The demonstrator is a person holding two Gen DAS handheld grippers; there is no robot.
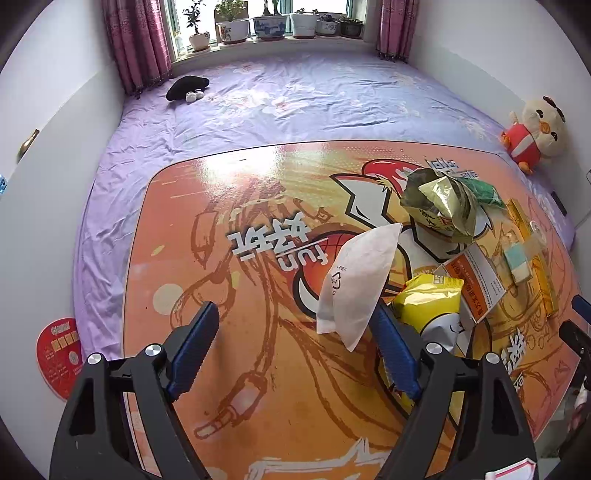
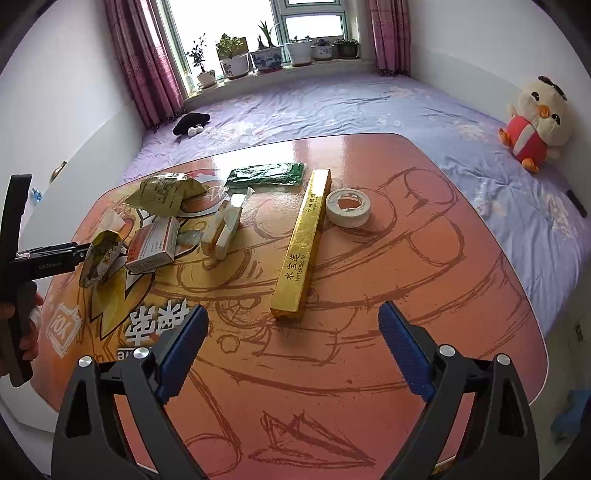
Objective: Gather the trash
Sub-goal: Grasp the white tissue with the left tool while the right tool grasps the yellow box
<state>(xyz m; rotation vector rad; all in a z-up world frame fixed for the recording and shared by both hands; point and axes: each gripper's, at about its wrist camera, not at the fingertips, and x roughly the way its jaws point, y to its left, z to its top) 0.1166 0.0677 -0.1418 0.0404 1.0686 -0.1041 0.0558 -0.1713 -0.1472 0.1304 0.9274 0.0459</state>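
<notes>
- Left gripper (image 1: 295,332): jaws spread wide, nothing clamped. A white plastic pouch (image 1: 354,284) leans against the inner face of its right-hand finger (image 1: 395,354); the other finger stands apart over bare tabletop.
- Right gripper (image 2: 293,332): jaws released and empty. It hangs over the printed orange table (image 2: 369,369), with the near end of the long gold box (image 2: 303,243) just beyond the gap, at 12 o'clock.
- Trash in the left wrist view clusters from 1 to 3 o'clock: yellow snack bag (image 1: 428,299) touching the gripper's right side, orange-and-white carton (image 1: 476,280) behind it, crumpled gold-green wrapper (image 1: 439,210) farther out, green packet (image 1: 480,192) at the far rim.
- In the right wrist view: white tape roll (image 2: 349,206) just beside the gold box at 1 o'clock; white folded carton (image 2: 225,229) at 11 o'clock; green packet at 12 o'clock, far.
- In the way: the pouch and the snack bag crowd the left gripper's right side.
- Open room: in the left view the table from 9 to 12 o'clock is bare; in the right view the near table and the 3 o'clock side are bare.
- Edges: the table's rounded rim meets the purple bedsheet (image 1: 295,103) on the far and side edges. A plush chick (image 2: 535,122) sits on the sheet at 2 o'clock, well apart from the table.
- Windowsill pots (image 1: 269,26) stand far at 12 o'clock.
</notes>
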